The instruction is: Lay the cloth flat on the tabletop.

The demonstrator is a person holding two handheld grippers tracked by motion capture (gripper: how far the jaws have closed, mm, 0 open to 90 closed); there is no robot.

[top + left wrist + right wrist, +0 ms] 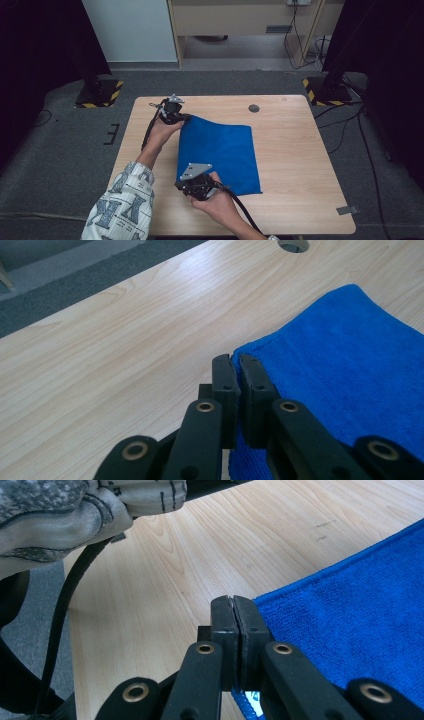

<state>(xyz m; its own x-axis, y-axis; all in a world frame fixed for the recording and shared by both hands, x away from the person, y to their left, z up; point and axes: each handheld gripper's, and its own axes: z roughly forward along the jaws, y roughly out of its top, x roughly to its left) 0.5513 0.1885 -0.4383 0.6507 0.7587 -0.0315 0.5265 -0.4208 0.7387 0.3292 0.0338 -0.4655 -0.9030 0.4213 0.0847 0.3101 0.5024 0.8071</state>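
Blue cloth (220,155) — corners pinched in left tool (237,362) and right tool (233,602).

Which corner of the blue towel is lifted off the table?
The far-left corner of the blue towel, pinched by the left gripper. The near-left corner, clamped by the right gripper, stays low on the table.

The left tongs (179,118) are held clamped shut by an outstretched arm toward the desk's far-left part. The right tongs (186,176) are kept pinched shut near the front edge, wrist bent inward.
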